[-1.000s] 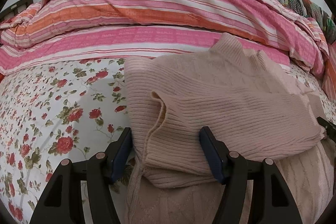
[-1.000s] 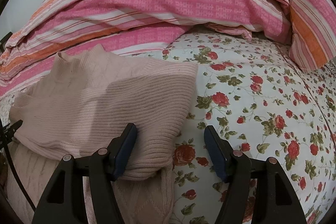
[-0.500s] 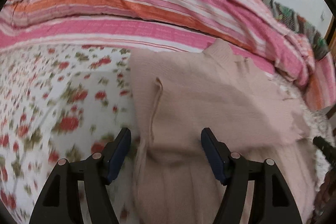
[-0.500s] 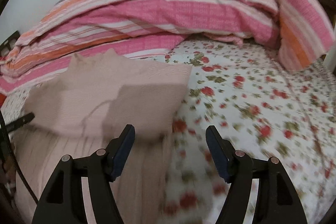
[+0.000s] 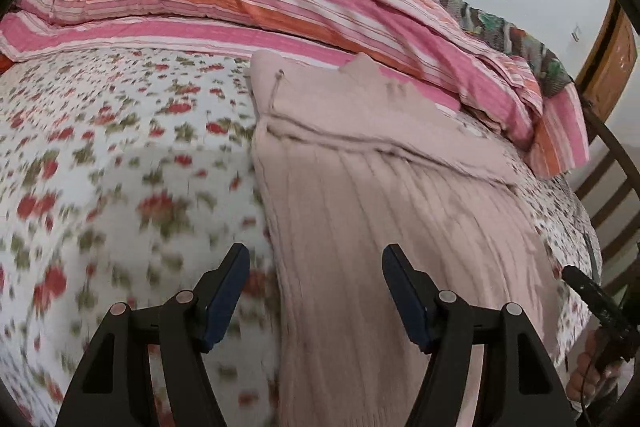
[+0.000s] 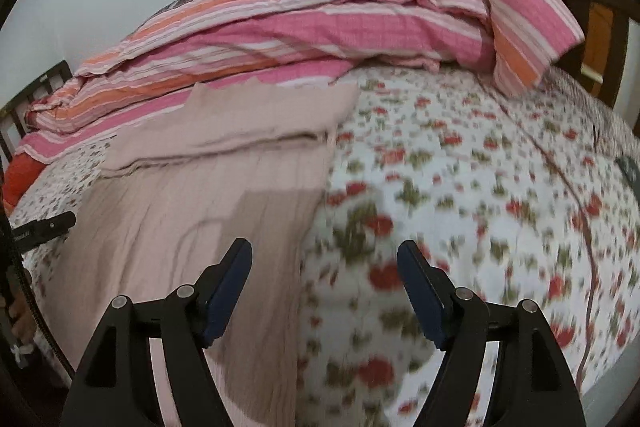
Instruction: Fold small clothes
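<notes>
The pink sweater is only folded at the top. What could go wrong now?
Both the left gripper and right gripper are open and hold nothing, so the folded top flap of the sweater may slip open. The long lower part nears the bed's edge and might slide off the flowered sheet.

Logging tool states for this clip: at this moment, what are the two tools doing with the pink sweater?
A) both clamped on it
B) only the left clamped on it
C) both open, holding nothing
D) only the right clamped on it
C: the left tool and right tool both show spread fingers with no fabric pinched, above the pink sweater lying on the floral bedsheet.
</notes>
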